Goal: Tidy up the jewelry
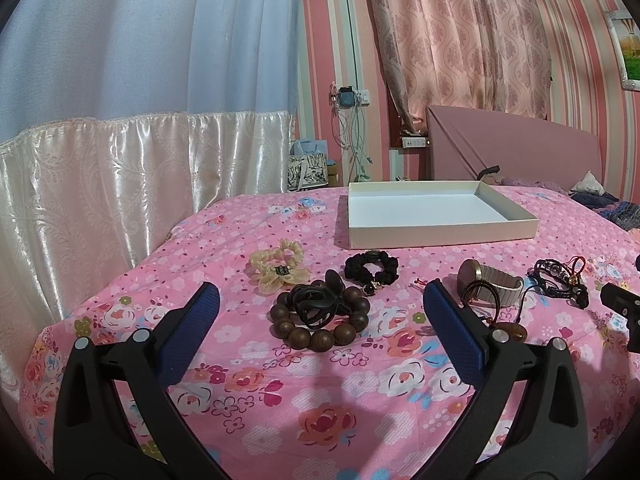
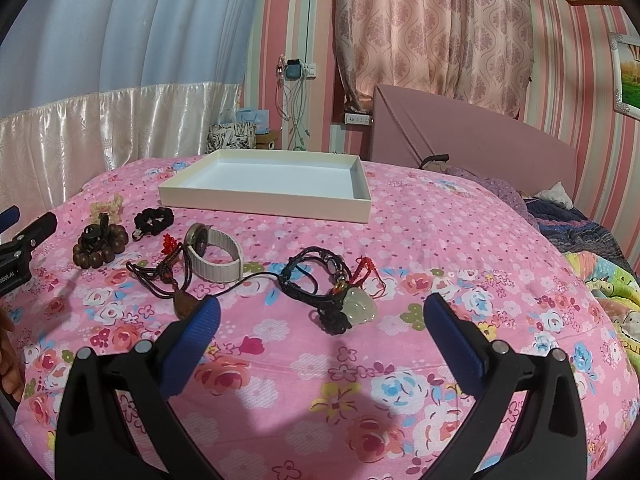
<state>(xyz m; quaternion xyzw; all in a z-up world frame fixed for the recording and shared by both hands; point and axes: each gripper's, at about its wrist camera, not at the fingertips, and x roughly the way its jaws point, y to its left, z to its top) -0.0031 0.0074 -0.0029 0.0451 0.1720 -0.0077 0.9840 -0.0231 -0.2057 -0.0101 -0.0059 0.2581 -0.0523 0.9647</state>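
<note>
Jewelry lies on a pink floral bedspread (image 1: 320, 400). My left gripper (image 1: 320, 300) is open and empty, just short of a brown wooden bead bracelet (image 1: 320, 330) with a black hair claw (image 1: 320, 304) on it. Behind them lie a cream scrunchie (image 1: 278, 266) and a black scrunchie (image 1: 372, 266). A watch with a white band (image 1: 492, 280) lies to the right. My right gripper (image 2: 320, 312) is open and empty, near a pale jade pendant (image 2: 360, 306) on black cords (image 2: 312, 276). An empty white tray (image 1: 436, 236) (image 2: 260, 204) sits further back.
A brown pendant on a dark cord (image 2: 184, 304) lies by my right gripper's left finger. The left gripper shows at the left edge of the right wrist view (image 2: 24, 240). A pink headboard (image 2: 480, 140) and rumpled blankets (image 2: 592, 248) are at the right. Curtains hang behind.
</note>
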